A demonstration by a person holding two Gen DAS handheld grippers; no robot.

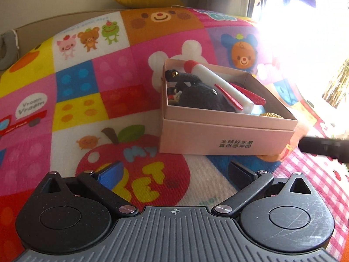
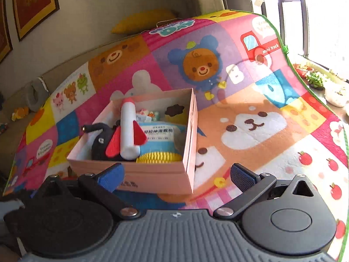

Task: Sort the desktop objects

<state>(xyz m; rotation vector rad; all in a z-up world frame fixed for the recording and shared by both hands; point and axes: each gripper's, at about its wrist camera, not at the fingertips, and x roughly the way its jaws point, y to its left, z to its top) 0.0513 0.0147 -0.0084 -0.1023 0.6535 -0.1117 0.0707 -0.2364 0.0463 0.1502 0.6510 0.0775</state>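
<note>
window glare (image 1: 305, 43) washes out the mat's (image 1: 250, 32) far right corner.

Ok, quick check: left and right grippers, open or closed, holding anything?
Left gripper: open, holding nothing, short of the pink box.
Right gripper: open, holding nothing, just in front of the same box.

The colourful cartoon-patterned play mat (image 2: 250, 118) lies bare around the open pink cardboard box (image 1: 226, 135). Inside, a white foam rocket with red fins (image 2: 129, 128) lies across the black plush toy (image 1: 202, 98), blocking access from above.
</note>
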